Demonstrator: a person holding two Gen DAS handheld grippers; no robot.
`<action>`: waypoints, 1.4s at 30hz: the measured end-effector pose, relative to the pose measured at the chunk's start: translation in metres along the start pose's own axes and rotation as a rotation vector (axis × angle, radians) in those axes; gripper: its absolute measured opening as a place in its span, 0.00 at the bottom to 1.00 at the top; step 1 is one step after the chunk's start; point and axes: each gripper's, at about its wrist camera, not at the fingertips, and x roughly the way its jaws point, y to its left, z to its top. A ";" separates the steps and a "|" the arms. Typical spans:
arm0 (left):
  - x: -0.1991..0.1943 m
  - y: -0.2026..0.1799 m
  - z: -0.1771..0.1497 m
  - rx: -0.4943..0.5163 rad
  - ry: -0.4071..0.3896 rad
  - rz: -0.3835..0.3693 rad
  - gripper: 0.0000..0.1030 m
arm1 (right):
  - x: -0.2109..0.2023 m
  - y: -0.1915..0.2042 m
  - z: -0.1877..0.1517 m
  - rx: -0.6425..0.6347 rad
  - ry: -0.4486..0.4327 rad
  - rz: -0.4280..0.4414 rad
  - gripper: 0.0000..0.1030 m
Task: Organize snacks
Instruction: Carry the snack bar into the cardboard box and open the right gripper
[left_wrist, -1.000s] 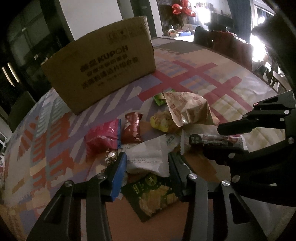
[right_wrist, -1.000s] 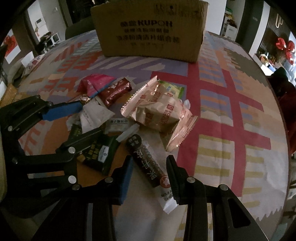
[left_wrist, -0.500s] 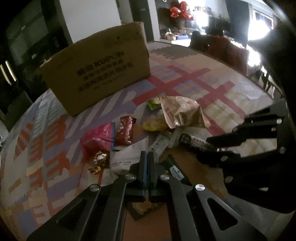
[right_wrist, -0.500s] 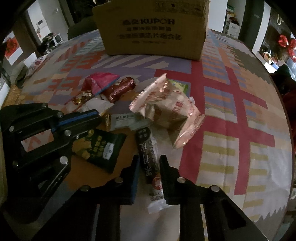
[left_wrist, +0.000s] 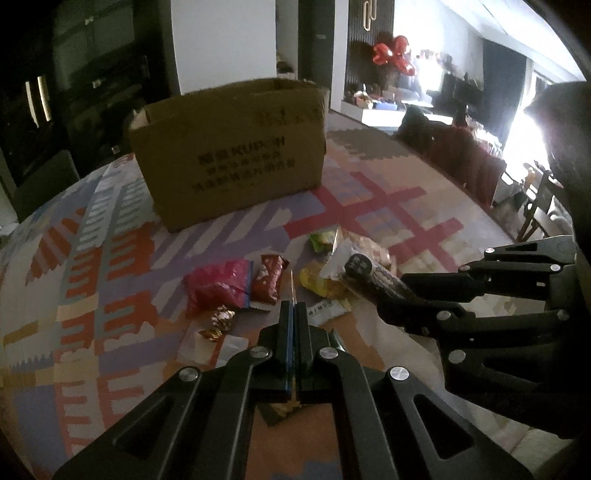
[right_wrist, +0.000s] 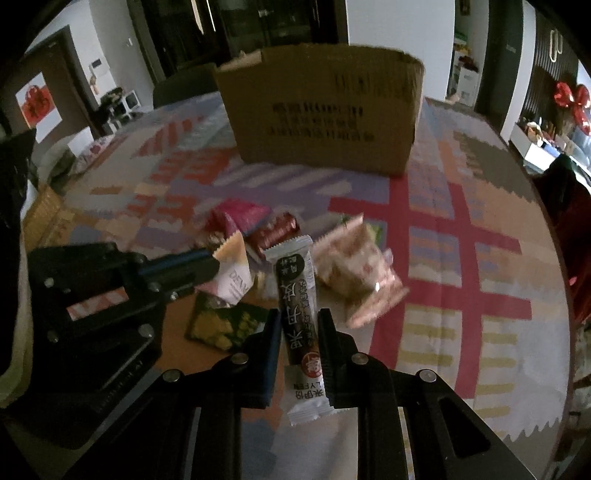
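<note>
My right gripper (right_wrist: 298, 347) pinches the long dark snack bar (right_wrist: 297, 295) at its stiff middle, low centre. My left gripper (right_wrist: 214, 264), centre-left, is clamped on a light, crinkly white packet (right_wrist: 232, 273). Cardboard box (right_wrist: 321, 107) waits, top centre.

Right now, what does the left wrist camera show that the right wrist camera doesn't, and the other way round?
Only the left wrist view shows the gold foil candy and the yellow packet, both on the table.

Only the right wrist view shows what the left gripper is shut on, a white packet, and the printed face of the long dark snack stick clamped in the right gripper.

Both show the cardboard box, the pink packet, the red wrapper and the patterned tablecloth.
</note>
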 end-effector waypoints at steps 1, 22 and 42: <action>-0.004 0.001 0.002 -0.003 -0.011 0.004 0.02 | -0.002 0.001 0.002 -0.003 -0.008 -0.001 0.20; -0.067 0.021 0.049 -0.031 -0.185 0.076 0.02 | -0.057 0.011 0.050 0.004 -0.196 0.027 0.20; -0.063 0.059 0.132 -0.043 -0.264 0.073 0.02 | -0.066 -0.008 0.129 0.034 -0.303 0.032 0.20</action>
